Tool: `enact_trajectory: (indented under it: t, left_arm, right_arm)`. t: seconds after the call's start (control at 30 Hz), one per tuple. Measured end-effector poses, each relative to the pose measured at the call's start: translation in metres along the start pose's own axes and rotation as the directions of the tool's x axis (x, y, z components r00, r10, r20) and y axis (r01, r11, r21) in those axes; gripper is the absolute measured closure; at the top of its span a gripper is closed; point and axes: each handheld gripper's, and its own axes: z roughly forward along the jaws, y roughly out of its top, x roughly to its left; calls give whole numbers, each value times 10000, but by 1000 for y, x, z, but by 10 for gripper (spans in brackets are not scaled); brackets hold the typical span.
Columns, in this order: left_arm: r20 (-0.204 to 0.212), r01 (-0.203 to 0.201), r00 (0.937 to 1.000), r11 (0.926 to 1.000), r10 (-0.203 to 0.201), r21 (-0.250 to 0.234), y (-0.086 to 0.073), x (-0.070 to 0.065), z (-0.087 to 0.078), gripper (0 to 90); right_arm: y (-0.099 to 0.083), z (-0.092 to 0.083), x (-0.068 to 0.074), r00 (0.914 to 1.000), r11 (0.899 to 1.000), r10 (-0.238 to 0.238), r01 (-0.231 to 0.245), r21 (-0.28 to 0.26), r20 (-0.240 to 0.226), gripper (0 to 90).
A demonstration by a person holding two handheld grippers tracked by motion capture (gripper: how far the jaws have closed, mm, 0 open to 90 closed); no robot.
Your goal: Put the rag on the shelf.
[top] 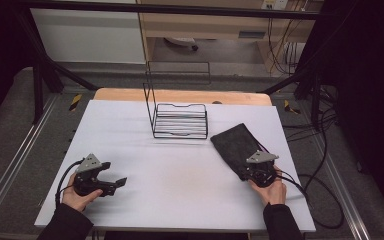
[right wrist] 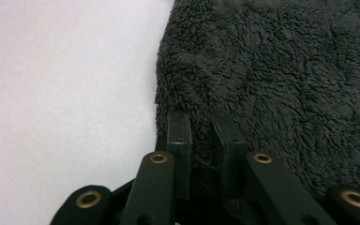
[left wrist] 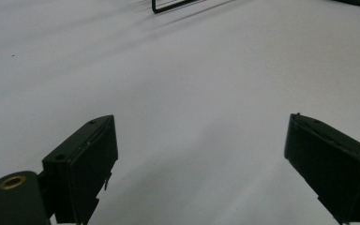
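The towel's (top: pixel 236 145) near corner is hidden under the right gripper (right wrist: pixel 201 126), jaws pinched narrow on a fold of it. Left of the towel, the left gripper (top: pixel 114 183) sits wide open on the white counter (top: pixel 180 170). Wire rack (top: pixel 180 120) stands just beyond the towel.

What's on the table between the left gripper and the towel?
Nothing: in the high view, the stretch from the left gripper to the towel is bare white table.
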Motion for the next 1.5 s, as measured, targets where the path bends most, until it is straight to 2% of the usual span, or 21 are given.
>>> enact_trajectory:
  t: [0.13, 0.3, 0.47, 0.53, 0.8, 0.9, 1.0, 1.1, 1.17, 1.5]
  left_arm:
    - [-14, 18, 10000, 10000, -18, -20, 0, 0, 0, 101]
    - [-18, 43, 10000, 10000, -43, -20, 0, 0, 1, 102]
    - [-21, 72, 10000, 10000, -72, -40, 0, 1, 0, 103]
    - [-25, 77, 10000, 10000, -77, -33, 0, 1, 0, 103]
    - [-24, 58, 10000, 10000, -58, -27, 0, 1, 0, 104]
    - [-36, 78, 10000, 10000, -78, -42, 0, 1, 0, 104]
    - [-49, 78, 10000, 10000, -79, -42, 0, 1, 0, 104]
    - [-59, 77, 10000, 10000, -77, -32, 0, 1, 0, 103]
    - [-58, 85, 9999, 10000, -86, -32, 0, 1, 0, 104]
    - [-94, 95, 9999, 10000, -95, -20, 0, 1, 0, 104]
  right_arm:
    - [2, -6, -1, 9996, 9994, 253, -256, -223, -126, 818]
    - [8, -13, 1, 9994, 9981, 302, -311, -523, -189, 825]
    - [15, -18, 9, 9963, 9968, 480, -523, -612, -711, 828]
    - [16, -18, 11, 9959, 9967, 454, -505, -642, -783, 828]
    - [24, -18, 39, 9861, 9981, 302, -384, -474, -1635, 828]
    - [26, -18, 45, 9836, 9983, 289, -374, -445, -1782, 828]
    - [30, -16, 57, 9761, 9983, 209, -320, -482, -2162, 828]
    - [33, -14, 64, 9725, 9986, 140, -254, -457, -2324, 828]
    - [37, -11, 75, 9663, 9988, 83, -202, -437, -2573, 828]
    - [51, 0, 101, 9570, 9992, 19, -132, -372, -2900, 829]
